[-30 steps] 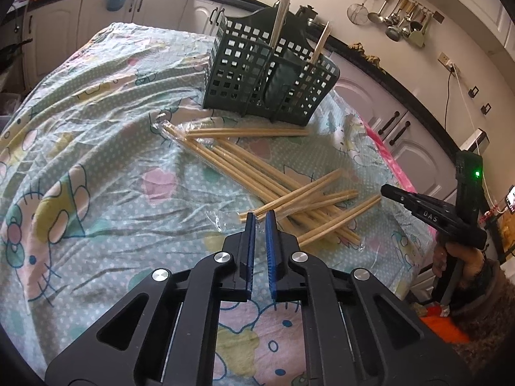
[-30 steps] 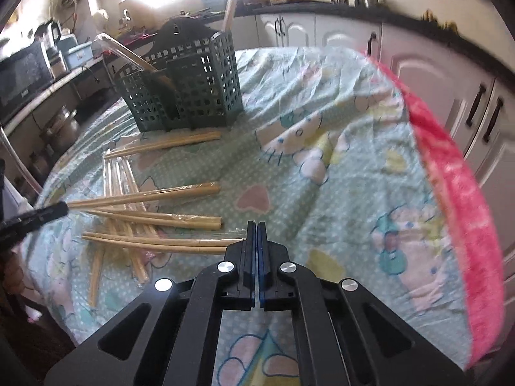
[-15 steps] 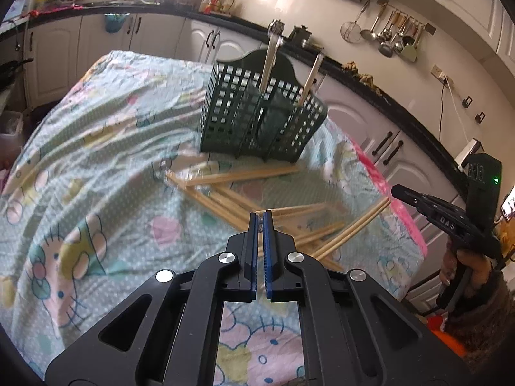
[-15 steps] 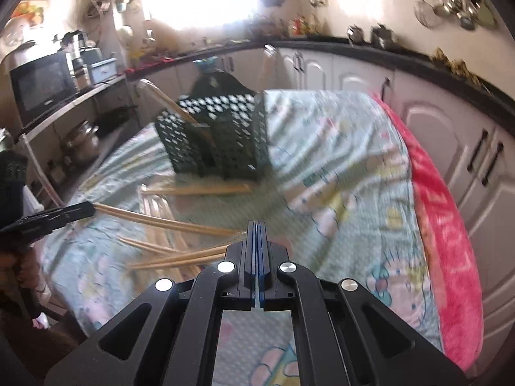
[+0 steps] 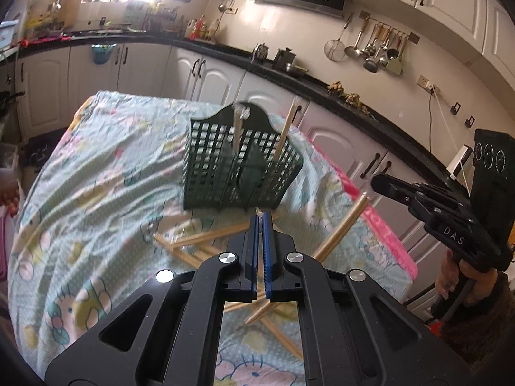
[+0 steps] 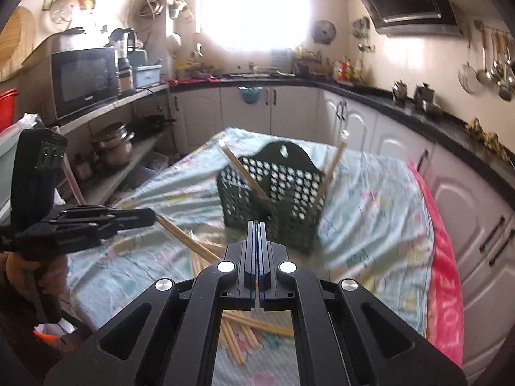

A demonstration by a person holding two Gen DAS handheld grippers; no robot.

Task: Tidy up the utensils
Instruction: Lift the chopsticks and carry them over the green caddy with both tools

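My left gripper (image 5: 259, 222), pressed shut, pinches a chopstick pair (image 6: 186, 238) left of the green cutlery basket (image 5: 209, 167). Loose chopsticks (image 5: 199, 239) lie just before the basket. My right gripper (image 6: 257, 225), also shut, pinches a second chopstick pair (image 5: 341, 225) right of it.

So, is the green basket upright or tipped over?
Upright. The green basket stands on its base on the tablecloth, arched back panel topmost, wrapped chopsticks sticking out above.

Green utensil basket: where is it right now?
The green utensil basket stands on the cloth-covered table, centre of both wrist views, just beyond the loose chopsticks, two wrapped pairs standing in it.
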